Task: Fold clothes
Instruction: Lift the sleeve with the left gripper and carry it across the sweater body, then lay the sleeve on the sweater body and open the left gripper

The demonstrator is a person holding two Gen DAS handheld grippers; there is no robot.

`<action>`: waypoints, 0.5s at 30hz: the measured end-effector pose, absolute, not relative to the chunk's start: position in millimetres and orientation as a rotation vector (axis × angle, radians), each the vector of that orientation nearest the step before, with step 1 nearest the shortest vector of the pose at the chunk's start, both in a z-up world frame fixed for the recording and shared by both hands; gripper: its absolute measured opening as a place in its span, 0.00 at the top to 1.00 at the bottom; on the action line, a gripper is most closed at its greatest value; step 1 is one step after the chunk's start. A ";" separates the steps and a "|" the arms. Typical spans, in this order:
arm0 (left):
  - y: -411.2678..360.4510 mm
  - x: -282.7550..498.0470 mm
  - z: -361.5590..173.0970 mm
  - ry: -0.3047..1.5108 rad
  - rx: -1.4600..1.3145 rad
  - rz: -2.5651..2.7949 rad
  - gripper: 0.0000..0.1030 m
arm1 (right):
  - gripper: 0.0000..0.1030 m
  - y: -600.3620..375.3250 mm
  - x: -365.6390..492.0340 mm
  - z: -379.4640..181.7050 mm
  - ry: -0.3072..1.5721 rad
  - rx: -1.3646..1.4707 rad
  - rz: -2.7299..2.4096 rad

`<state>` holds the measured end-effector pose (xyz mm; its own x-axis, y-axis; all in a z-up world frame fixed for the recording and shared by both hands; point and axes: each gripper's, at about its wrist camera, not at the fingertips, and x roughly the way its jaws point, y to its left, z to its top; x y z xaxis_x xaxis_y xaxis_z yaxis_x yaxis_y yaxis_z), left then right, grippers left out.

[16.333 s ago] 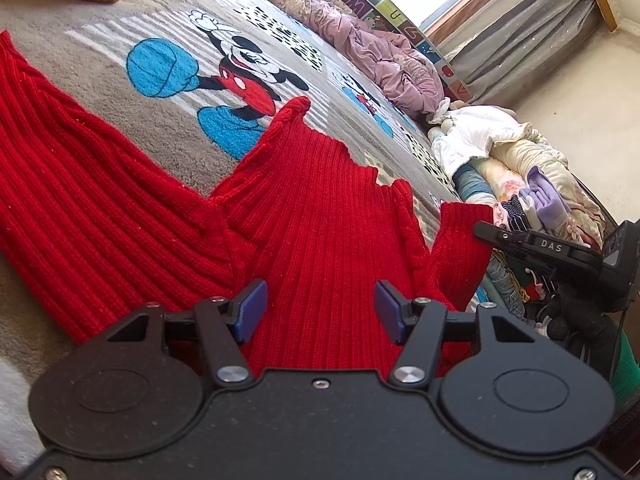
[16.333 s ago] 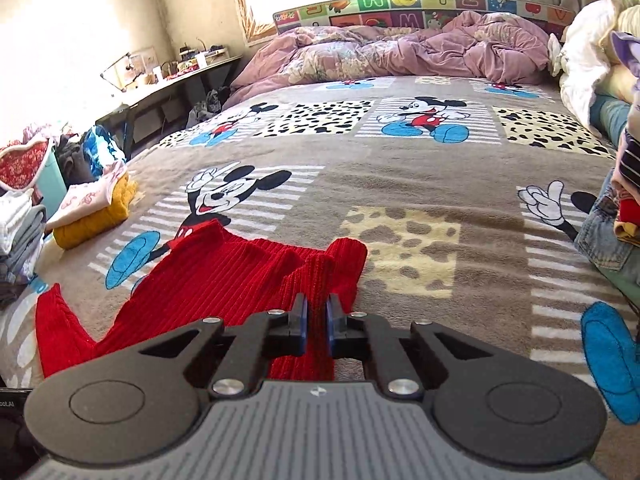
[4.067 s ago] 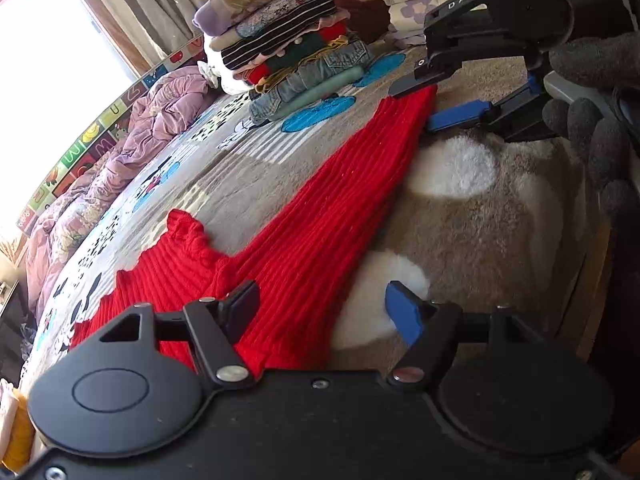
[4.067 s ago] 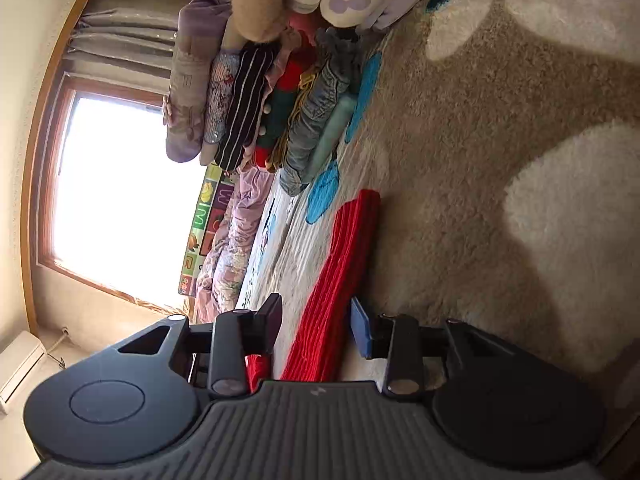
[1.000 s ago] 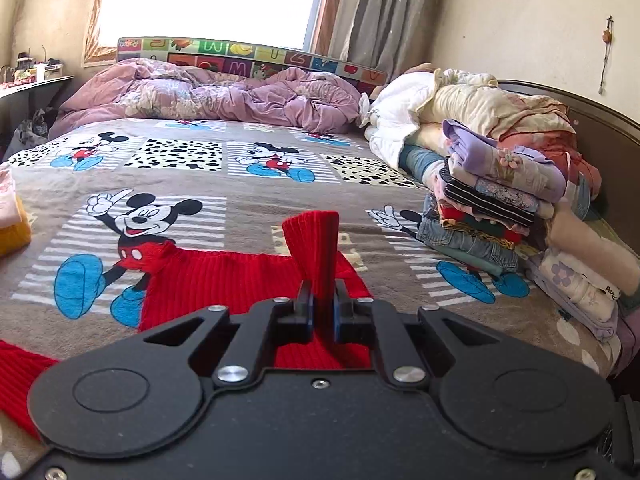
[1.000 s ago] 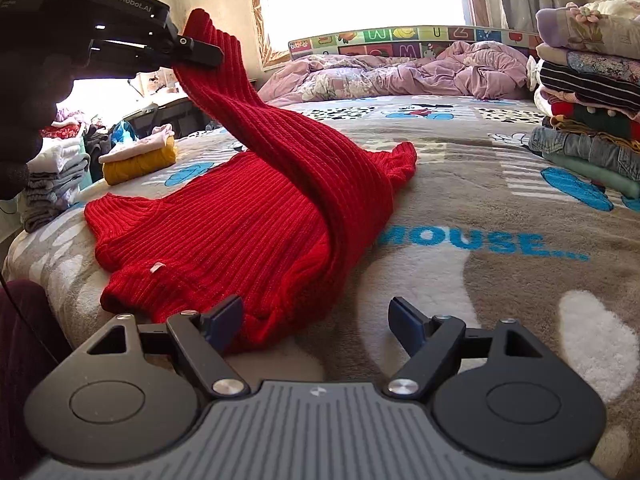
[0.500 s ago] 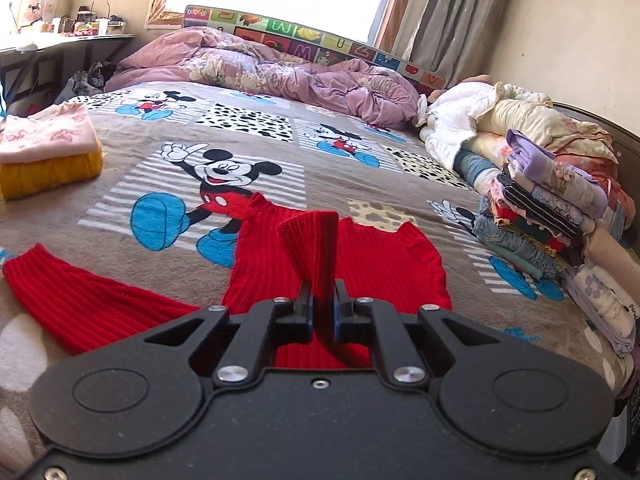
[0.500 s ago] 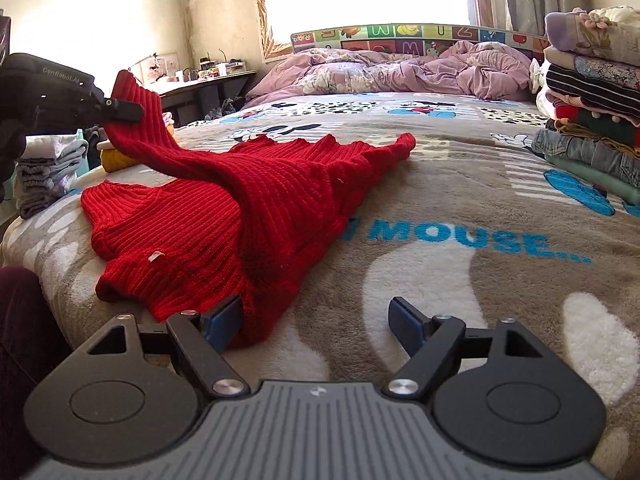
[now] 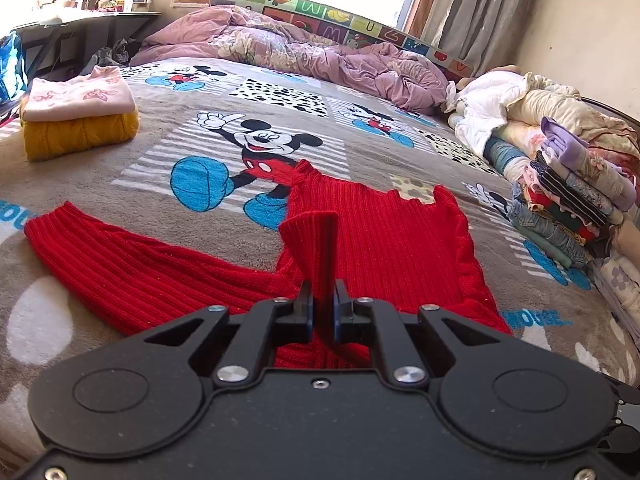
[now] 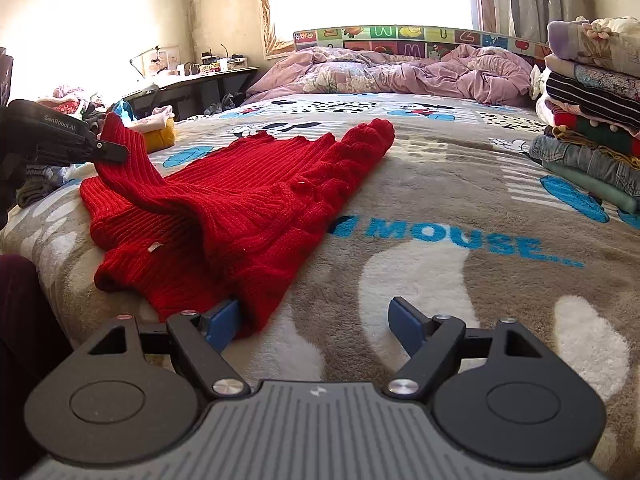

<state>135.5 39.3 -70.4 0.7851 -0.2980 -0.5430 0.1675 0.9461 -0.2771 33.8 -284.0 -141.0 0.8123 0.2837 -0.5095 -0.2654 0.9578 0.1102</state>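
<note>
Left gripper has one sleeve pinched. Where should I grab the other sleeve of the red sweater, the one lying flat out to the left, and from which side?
Take the free sleeve at its cuff, the loose ribbed end farthest from the sweater body. Come from above and outboard, jaws across the cuff's width: it lies flat and straight on the blanket, so that end should lift cleanly. The left gripper must release first; the right gripper is open.

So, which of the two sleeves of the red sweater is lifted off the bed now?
The sleeve clamped in the left gripper; its cuff stands up above the sweater's body. The other sleeve lies flat on the blanket.
</note>
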 end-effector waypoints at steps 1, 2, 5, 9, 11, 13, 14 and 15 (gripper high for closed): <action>40.5 136.2 -71.7 0.622 -0.222 -0.253 0.92 | 0.23 -284.9 33.3 -140.8 0.550 0.033 0.289; 41.8 136.8 -73.1 0.624 -0.224 -0.252 0.92 | 0.23 -285.8 33.4 -140.8 0.552 0.035 0.289; 46.8 139.9 -79.6 0.638 -0.237 -0.245 0.92 | 0.23 -289.3 31.2 -139.4 0.555 0.040 0.289; 55.5 144.9 -91.1 0.662 -0.265 -0.231 0.92 | 0.23 -294.0 22.1 -131.5 0.525 0.047 0.312; 58.2 147.0 -95.4 0.671 -0.277 -0.226 0.92 | 0.23 -295.1 17.0 -126.4 0.492 0.051 0.335; 60.8 149.0 -99.4 0.680 -0.288 -0.222 0.92 | 0.24 -294.0 14.7 -123.4 0.465 0.054 0.363; 60.7 149.2 -100.0 0.682 -0.287 -0.223 0.92 | 0.24 -289.1 16.0 -122.5 0.457 0.042 0.380; 60.3 149.3 -100.7 0.683 -0.282 -0.223 0.92 | 0.24 -283.8 17.4 -121.6 0.450 0.029 0.398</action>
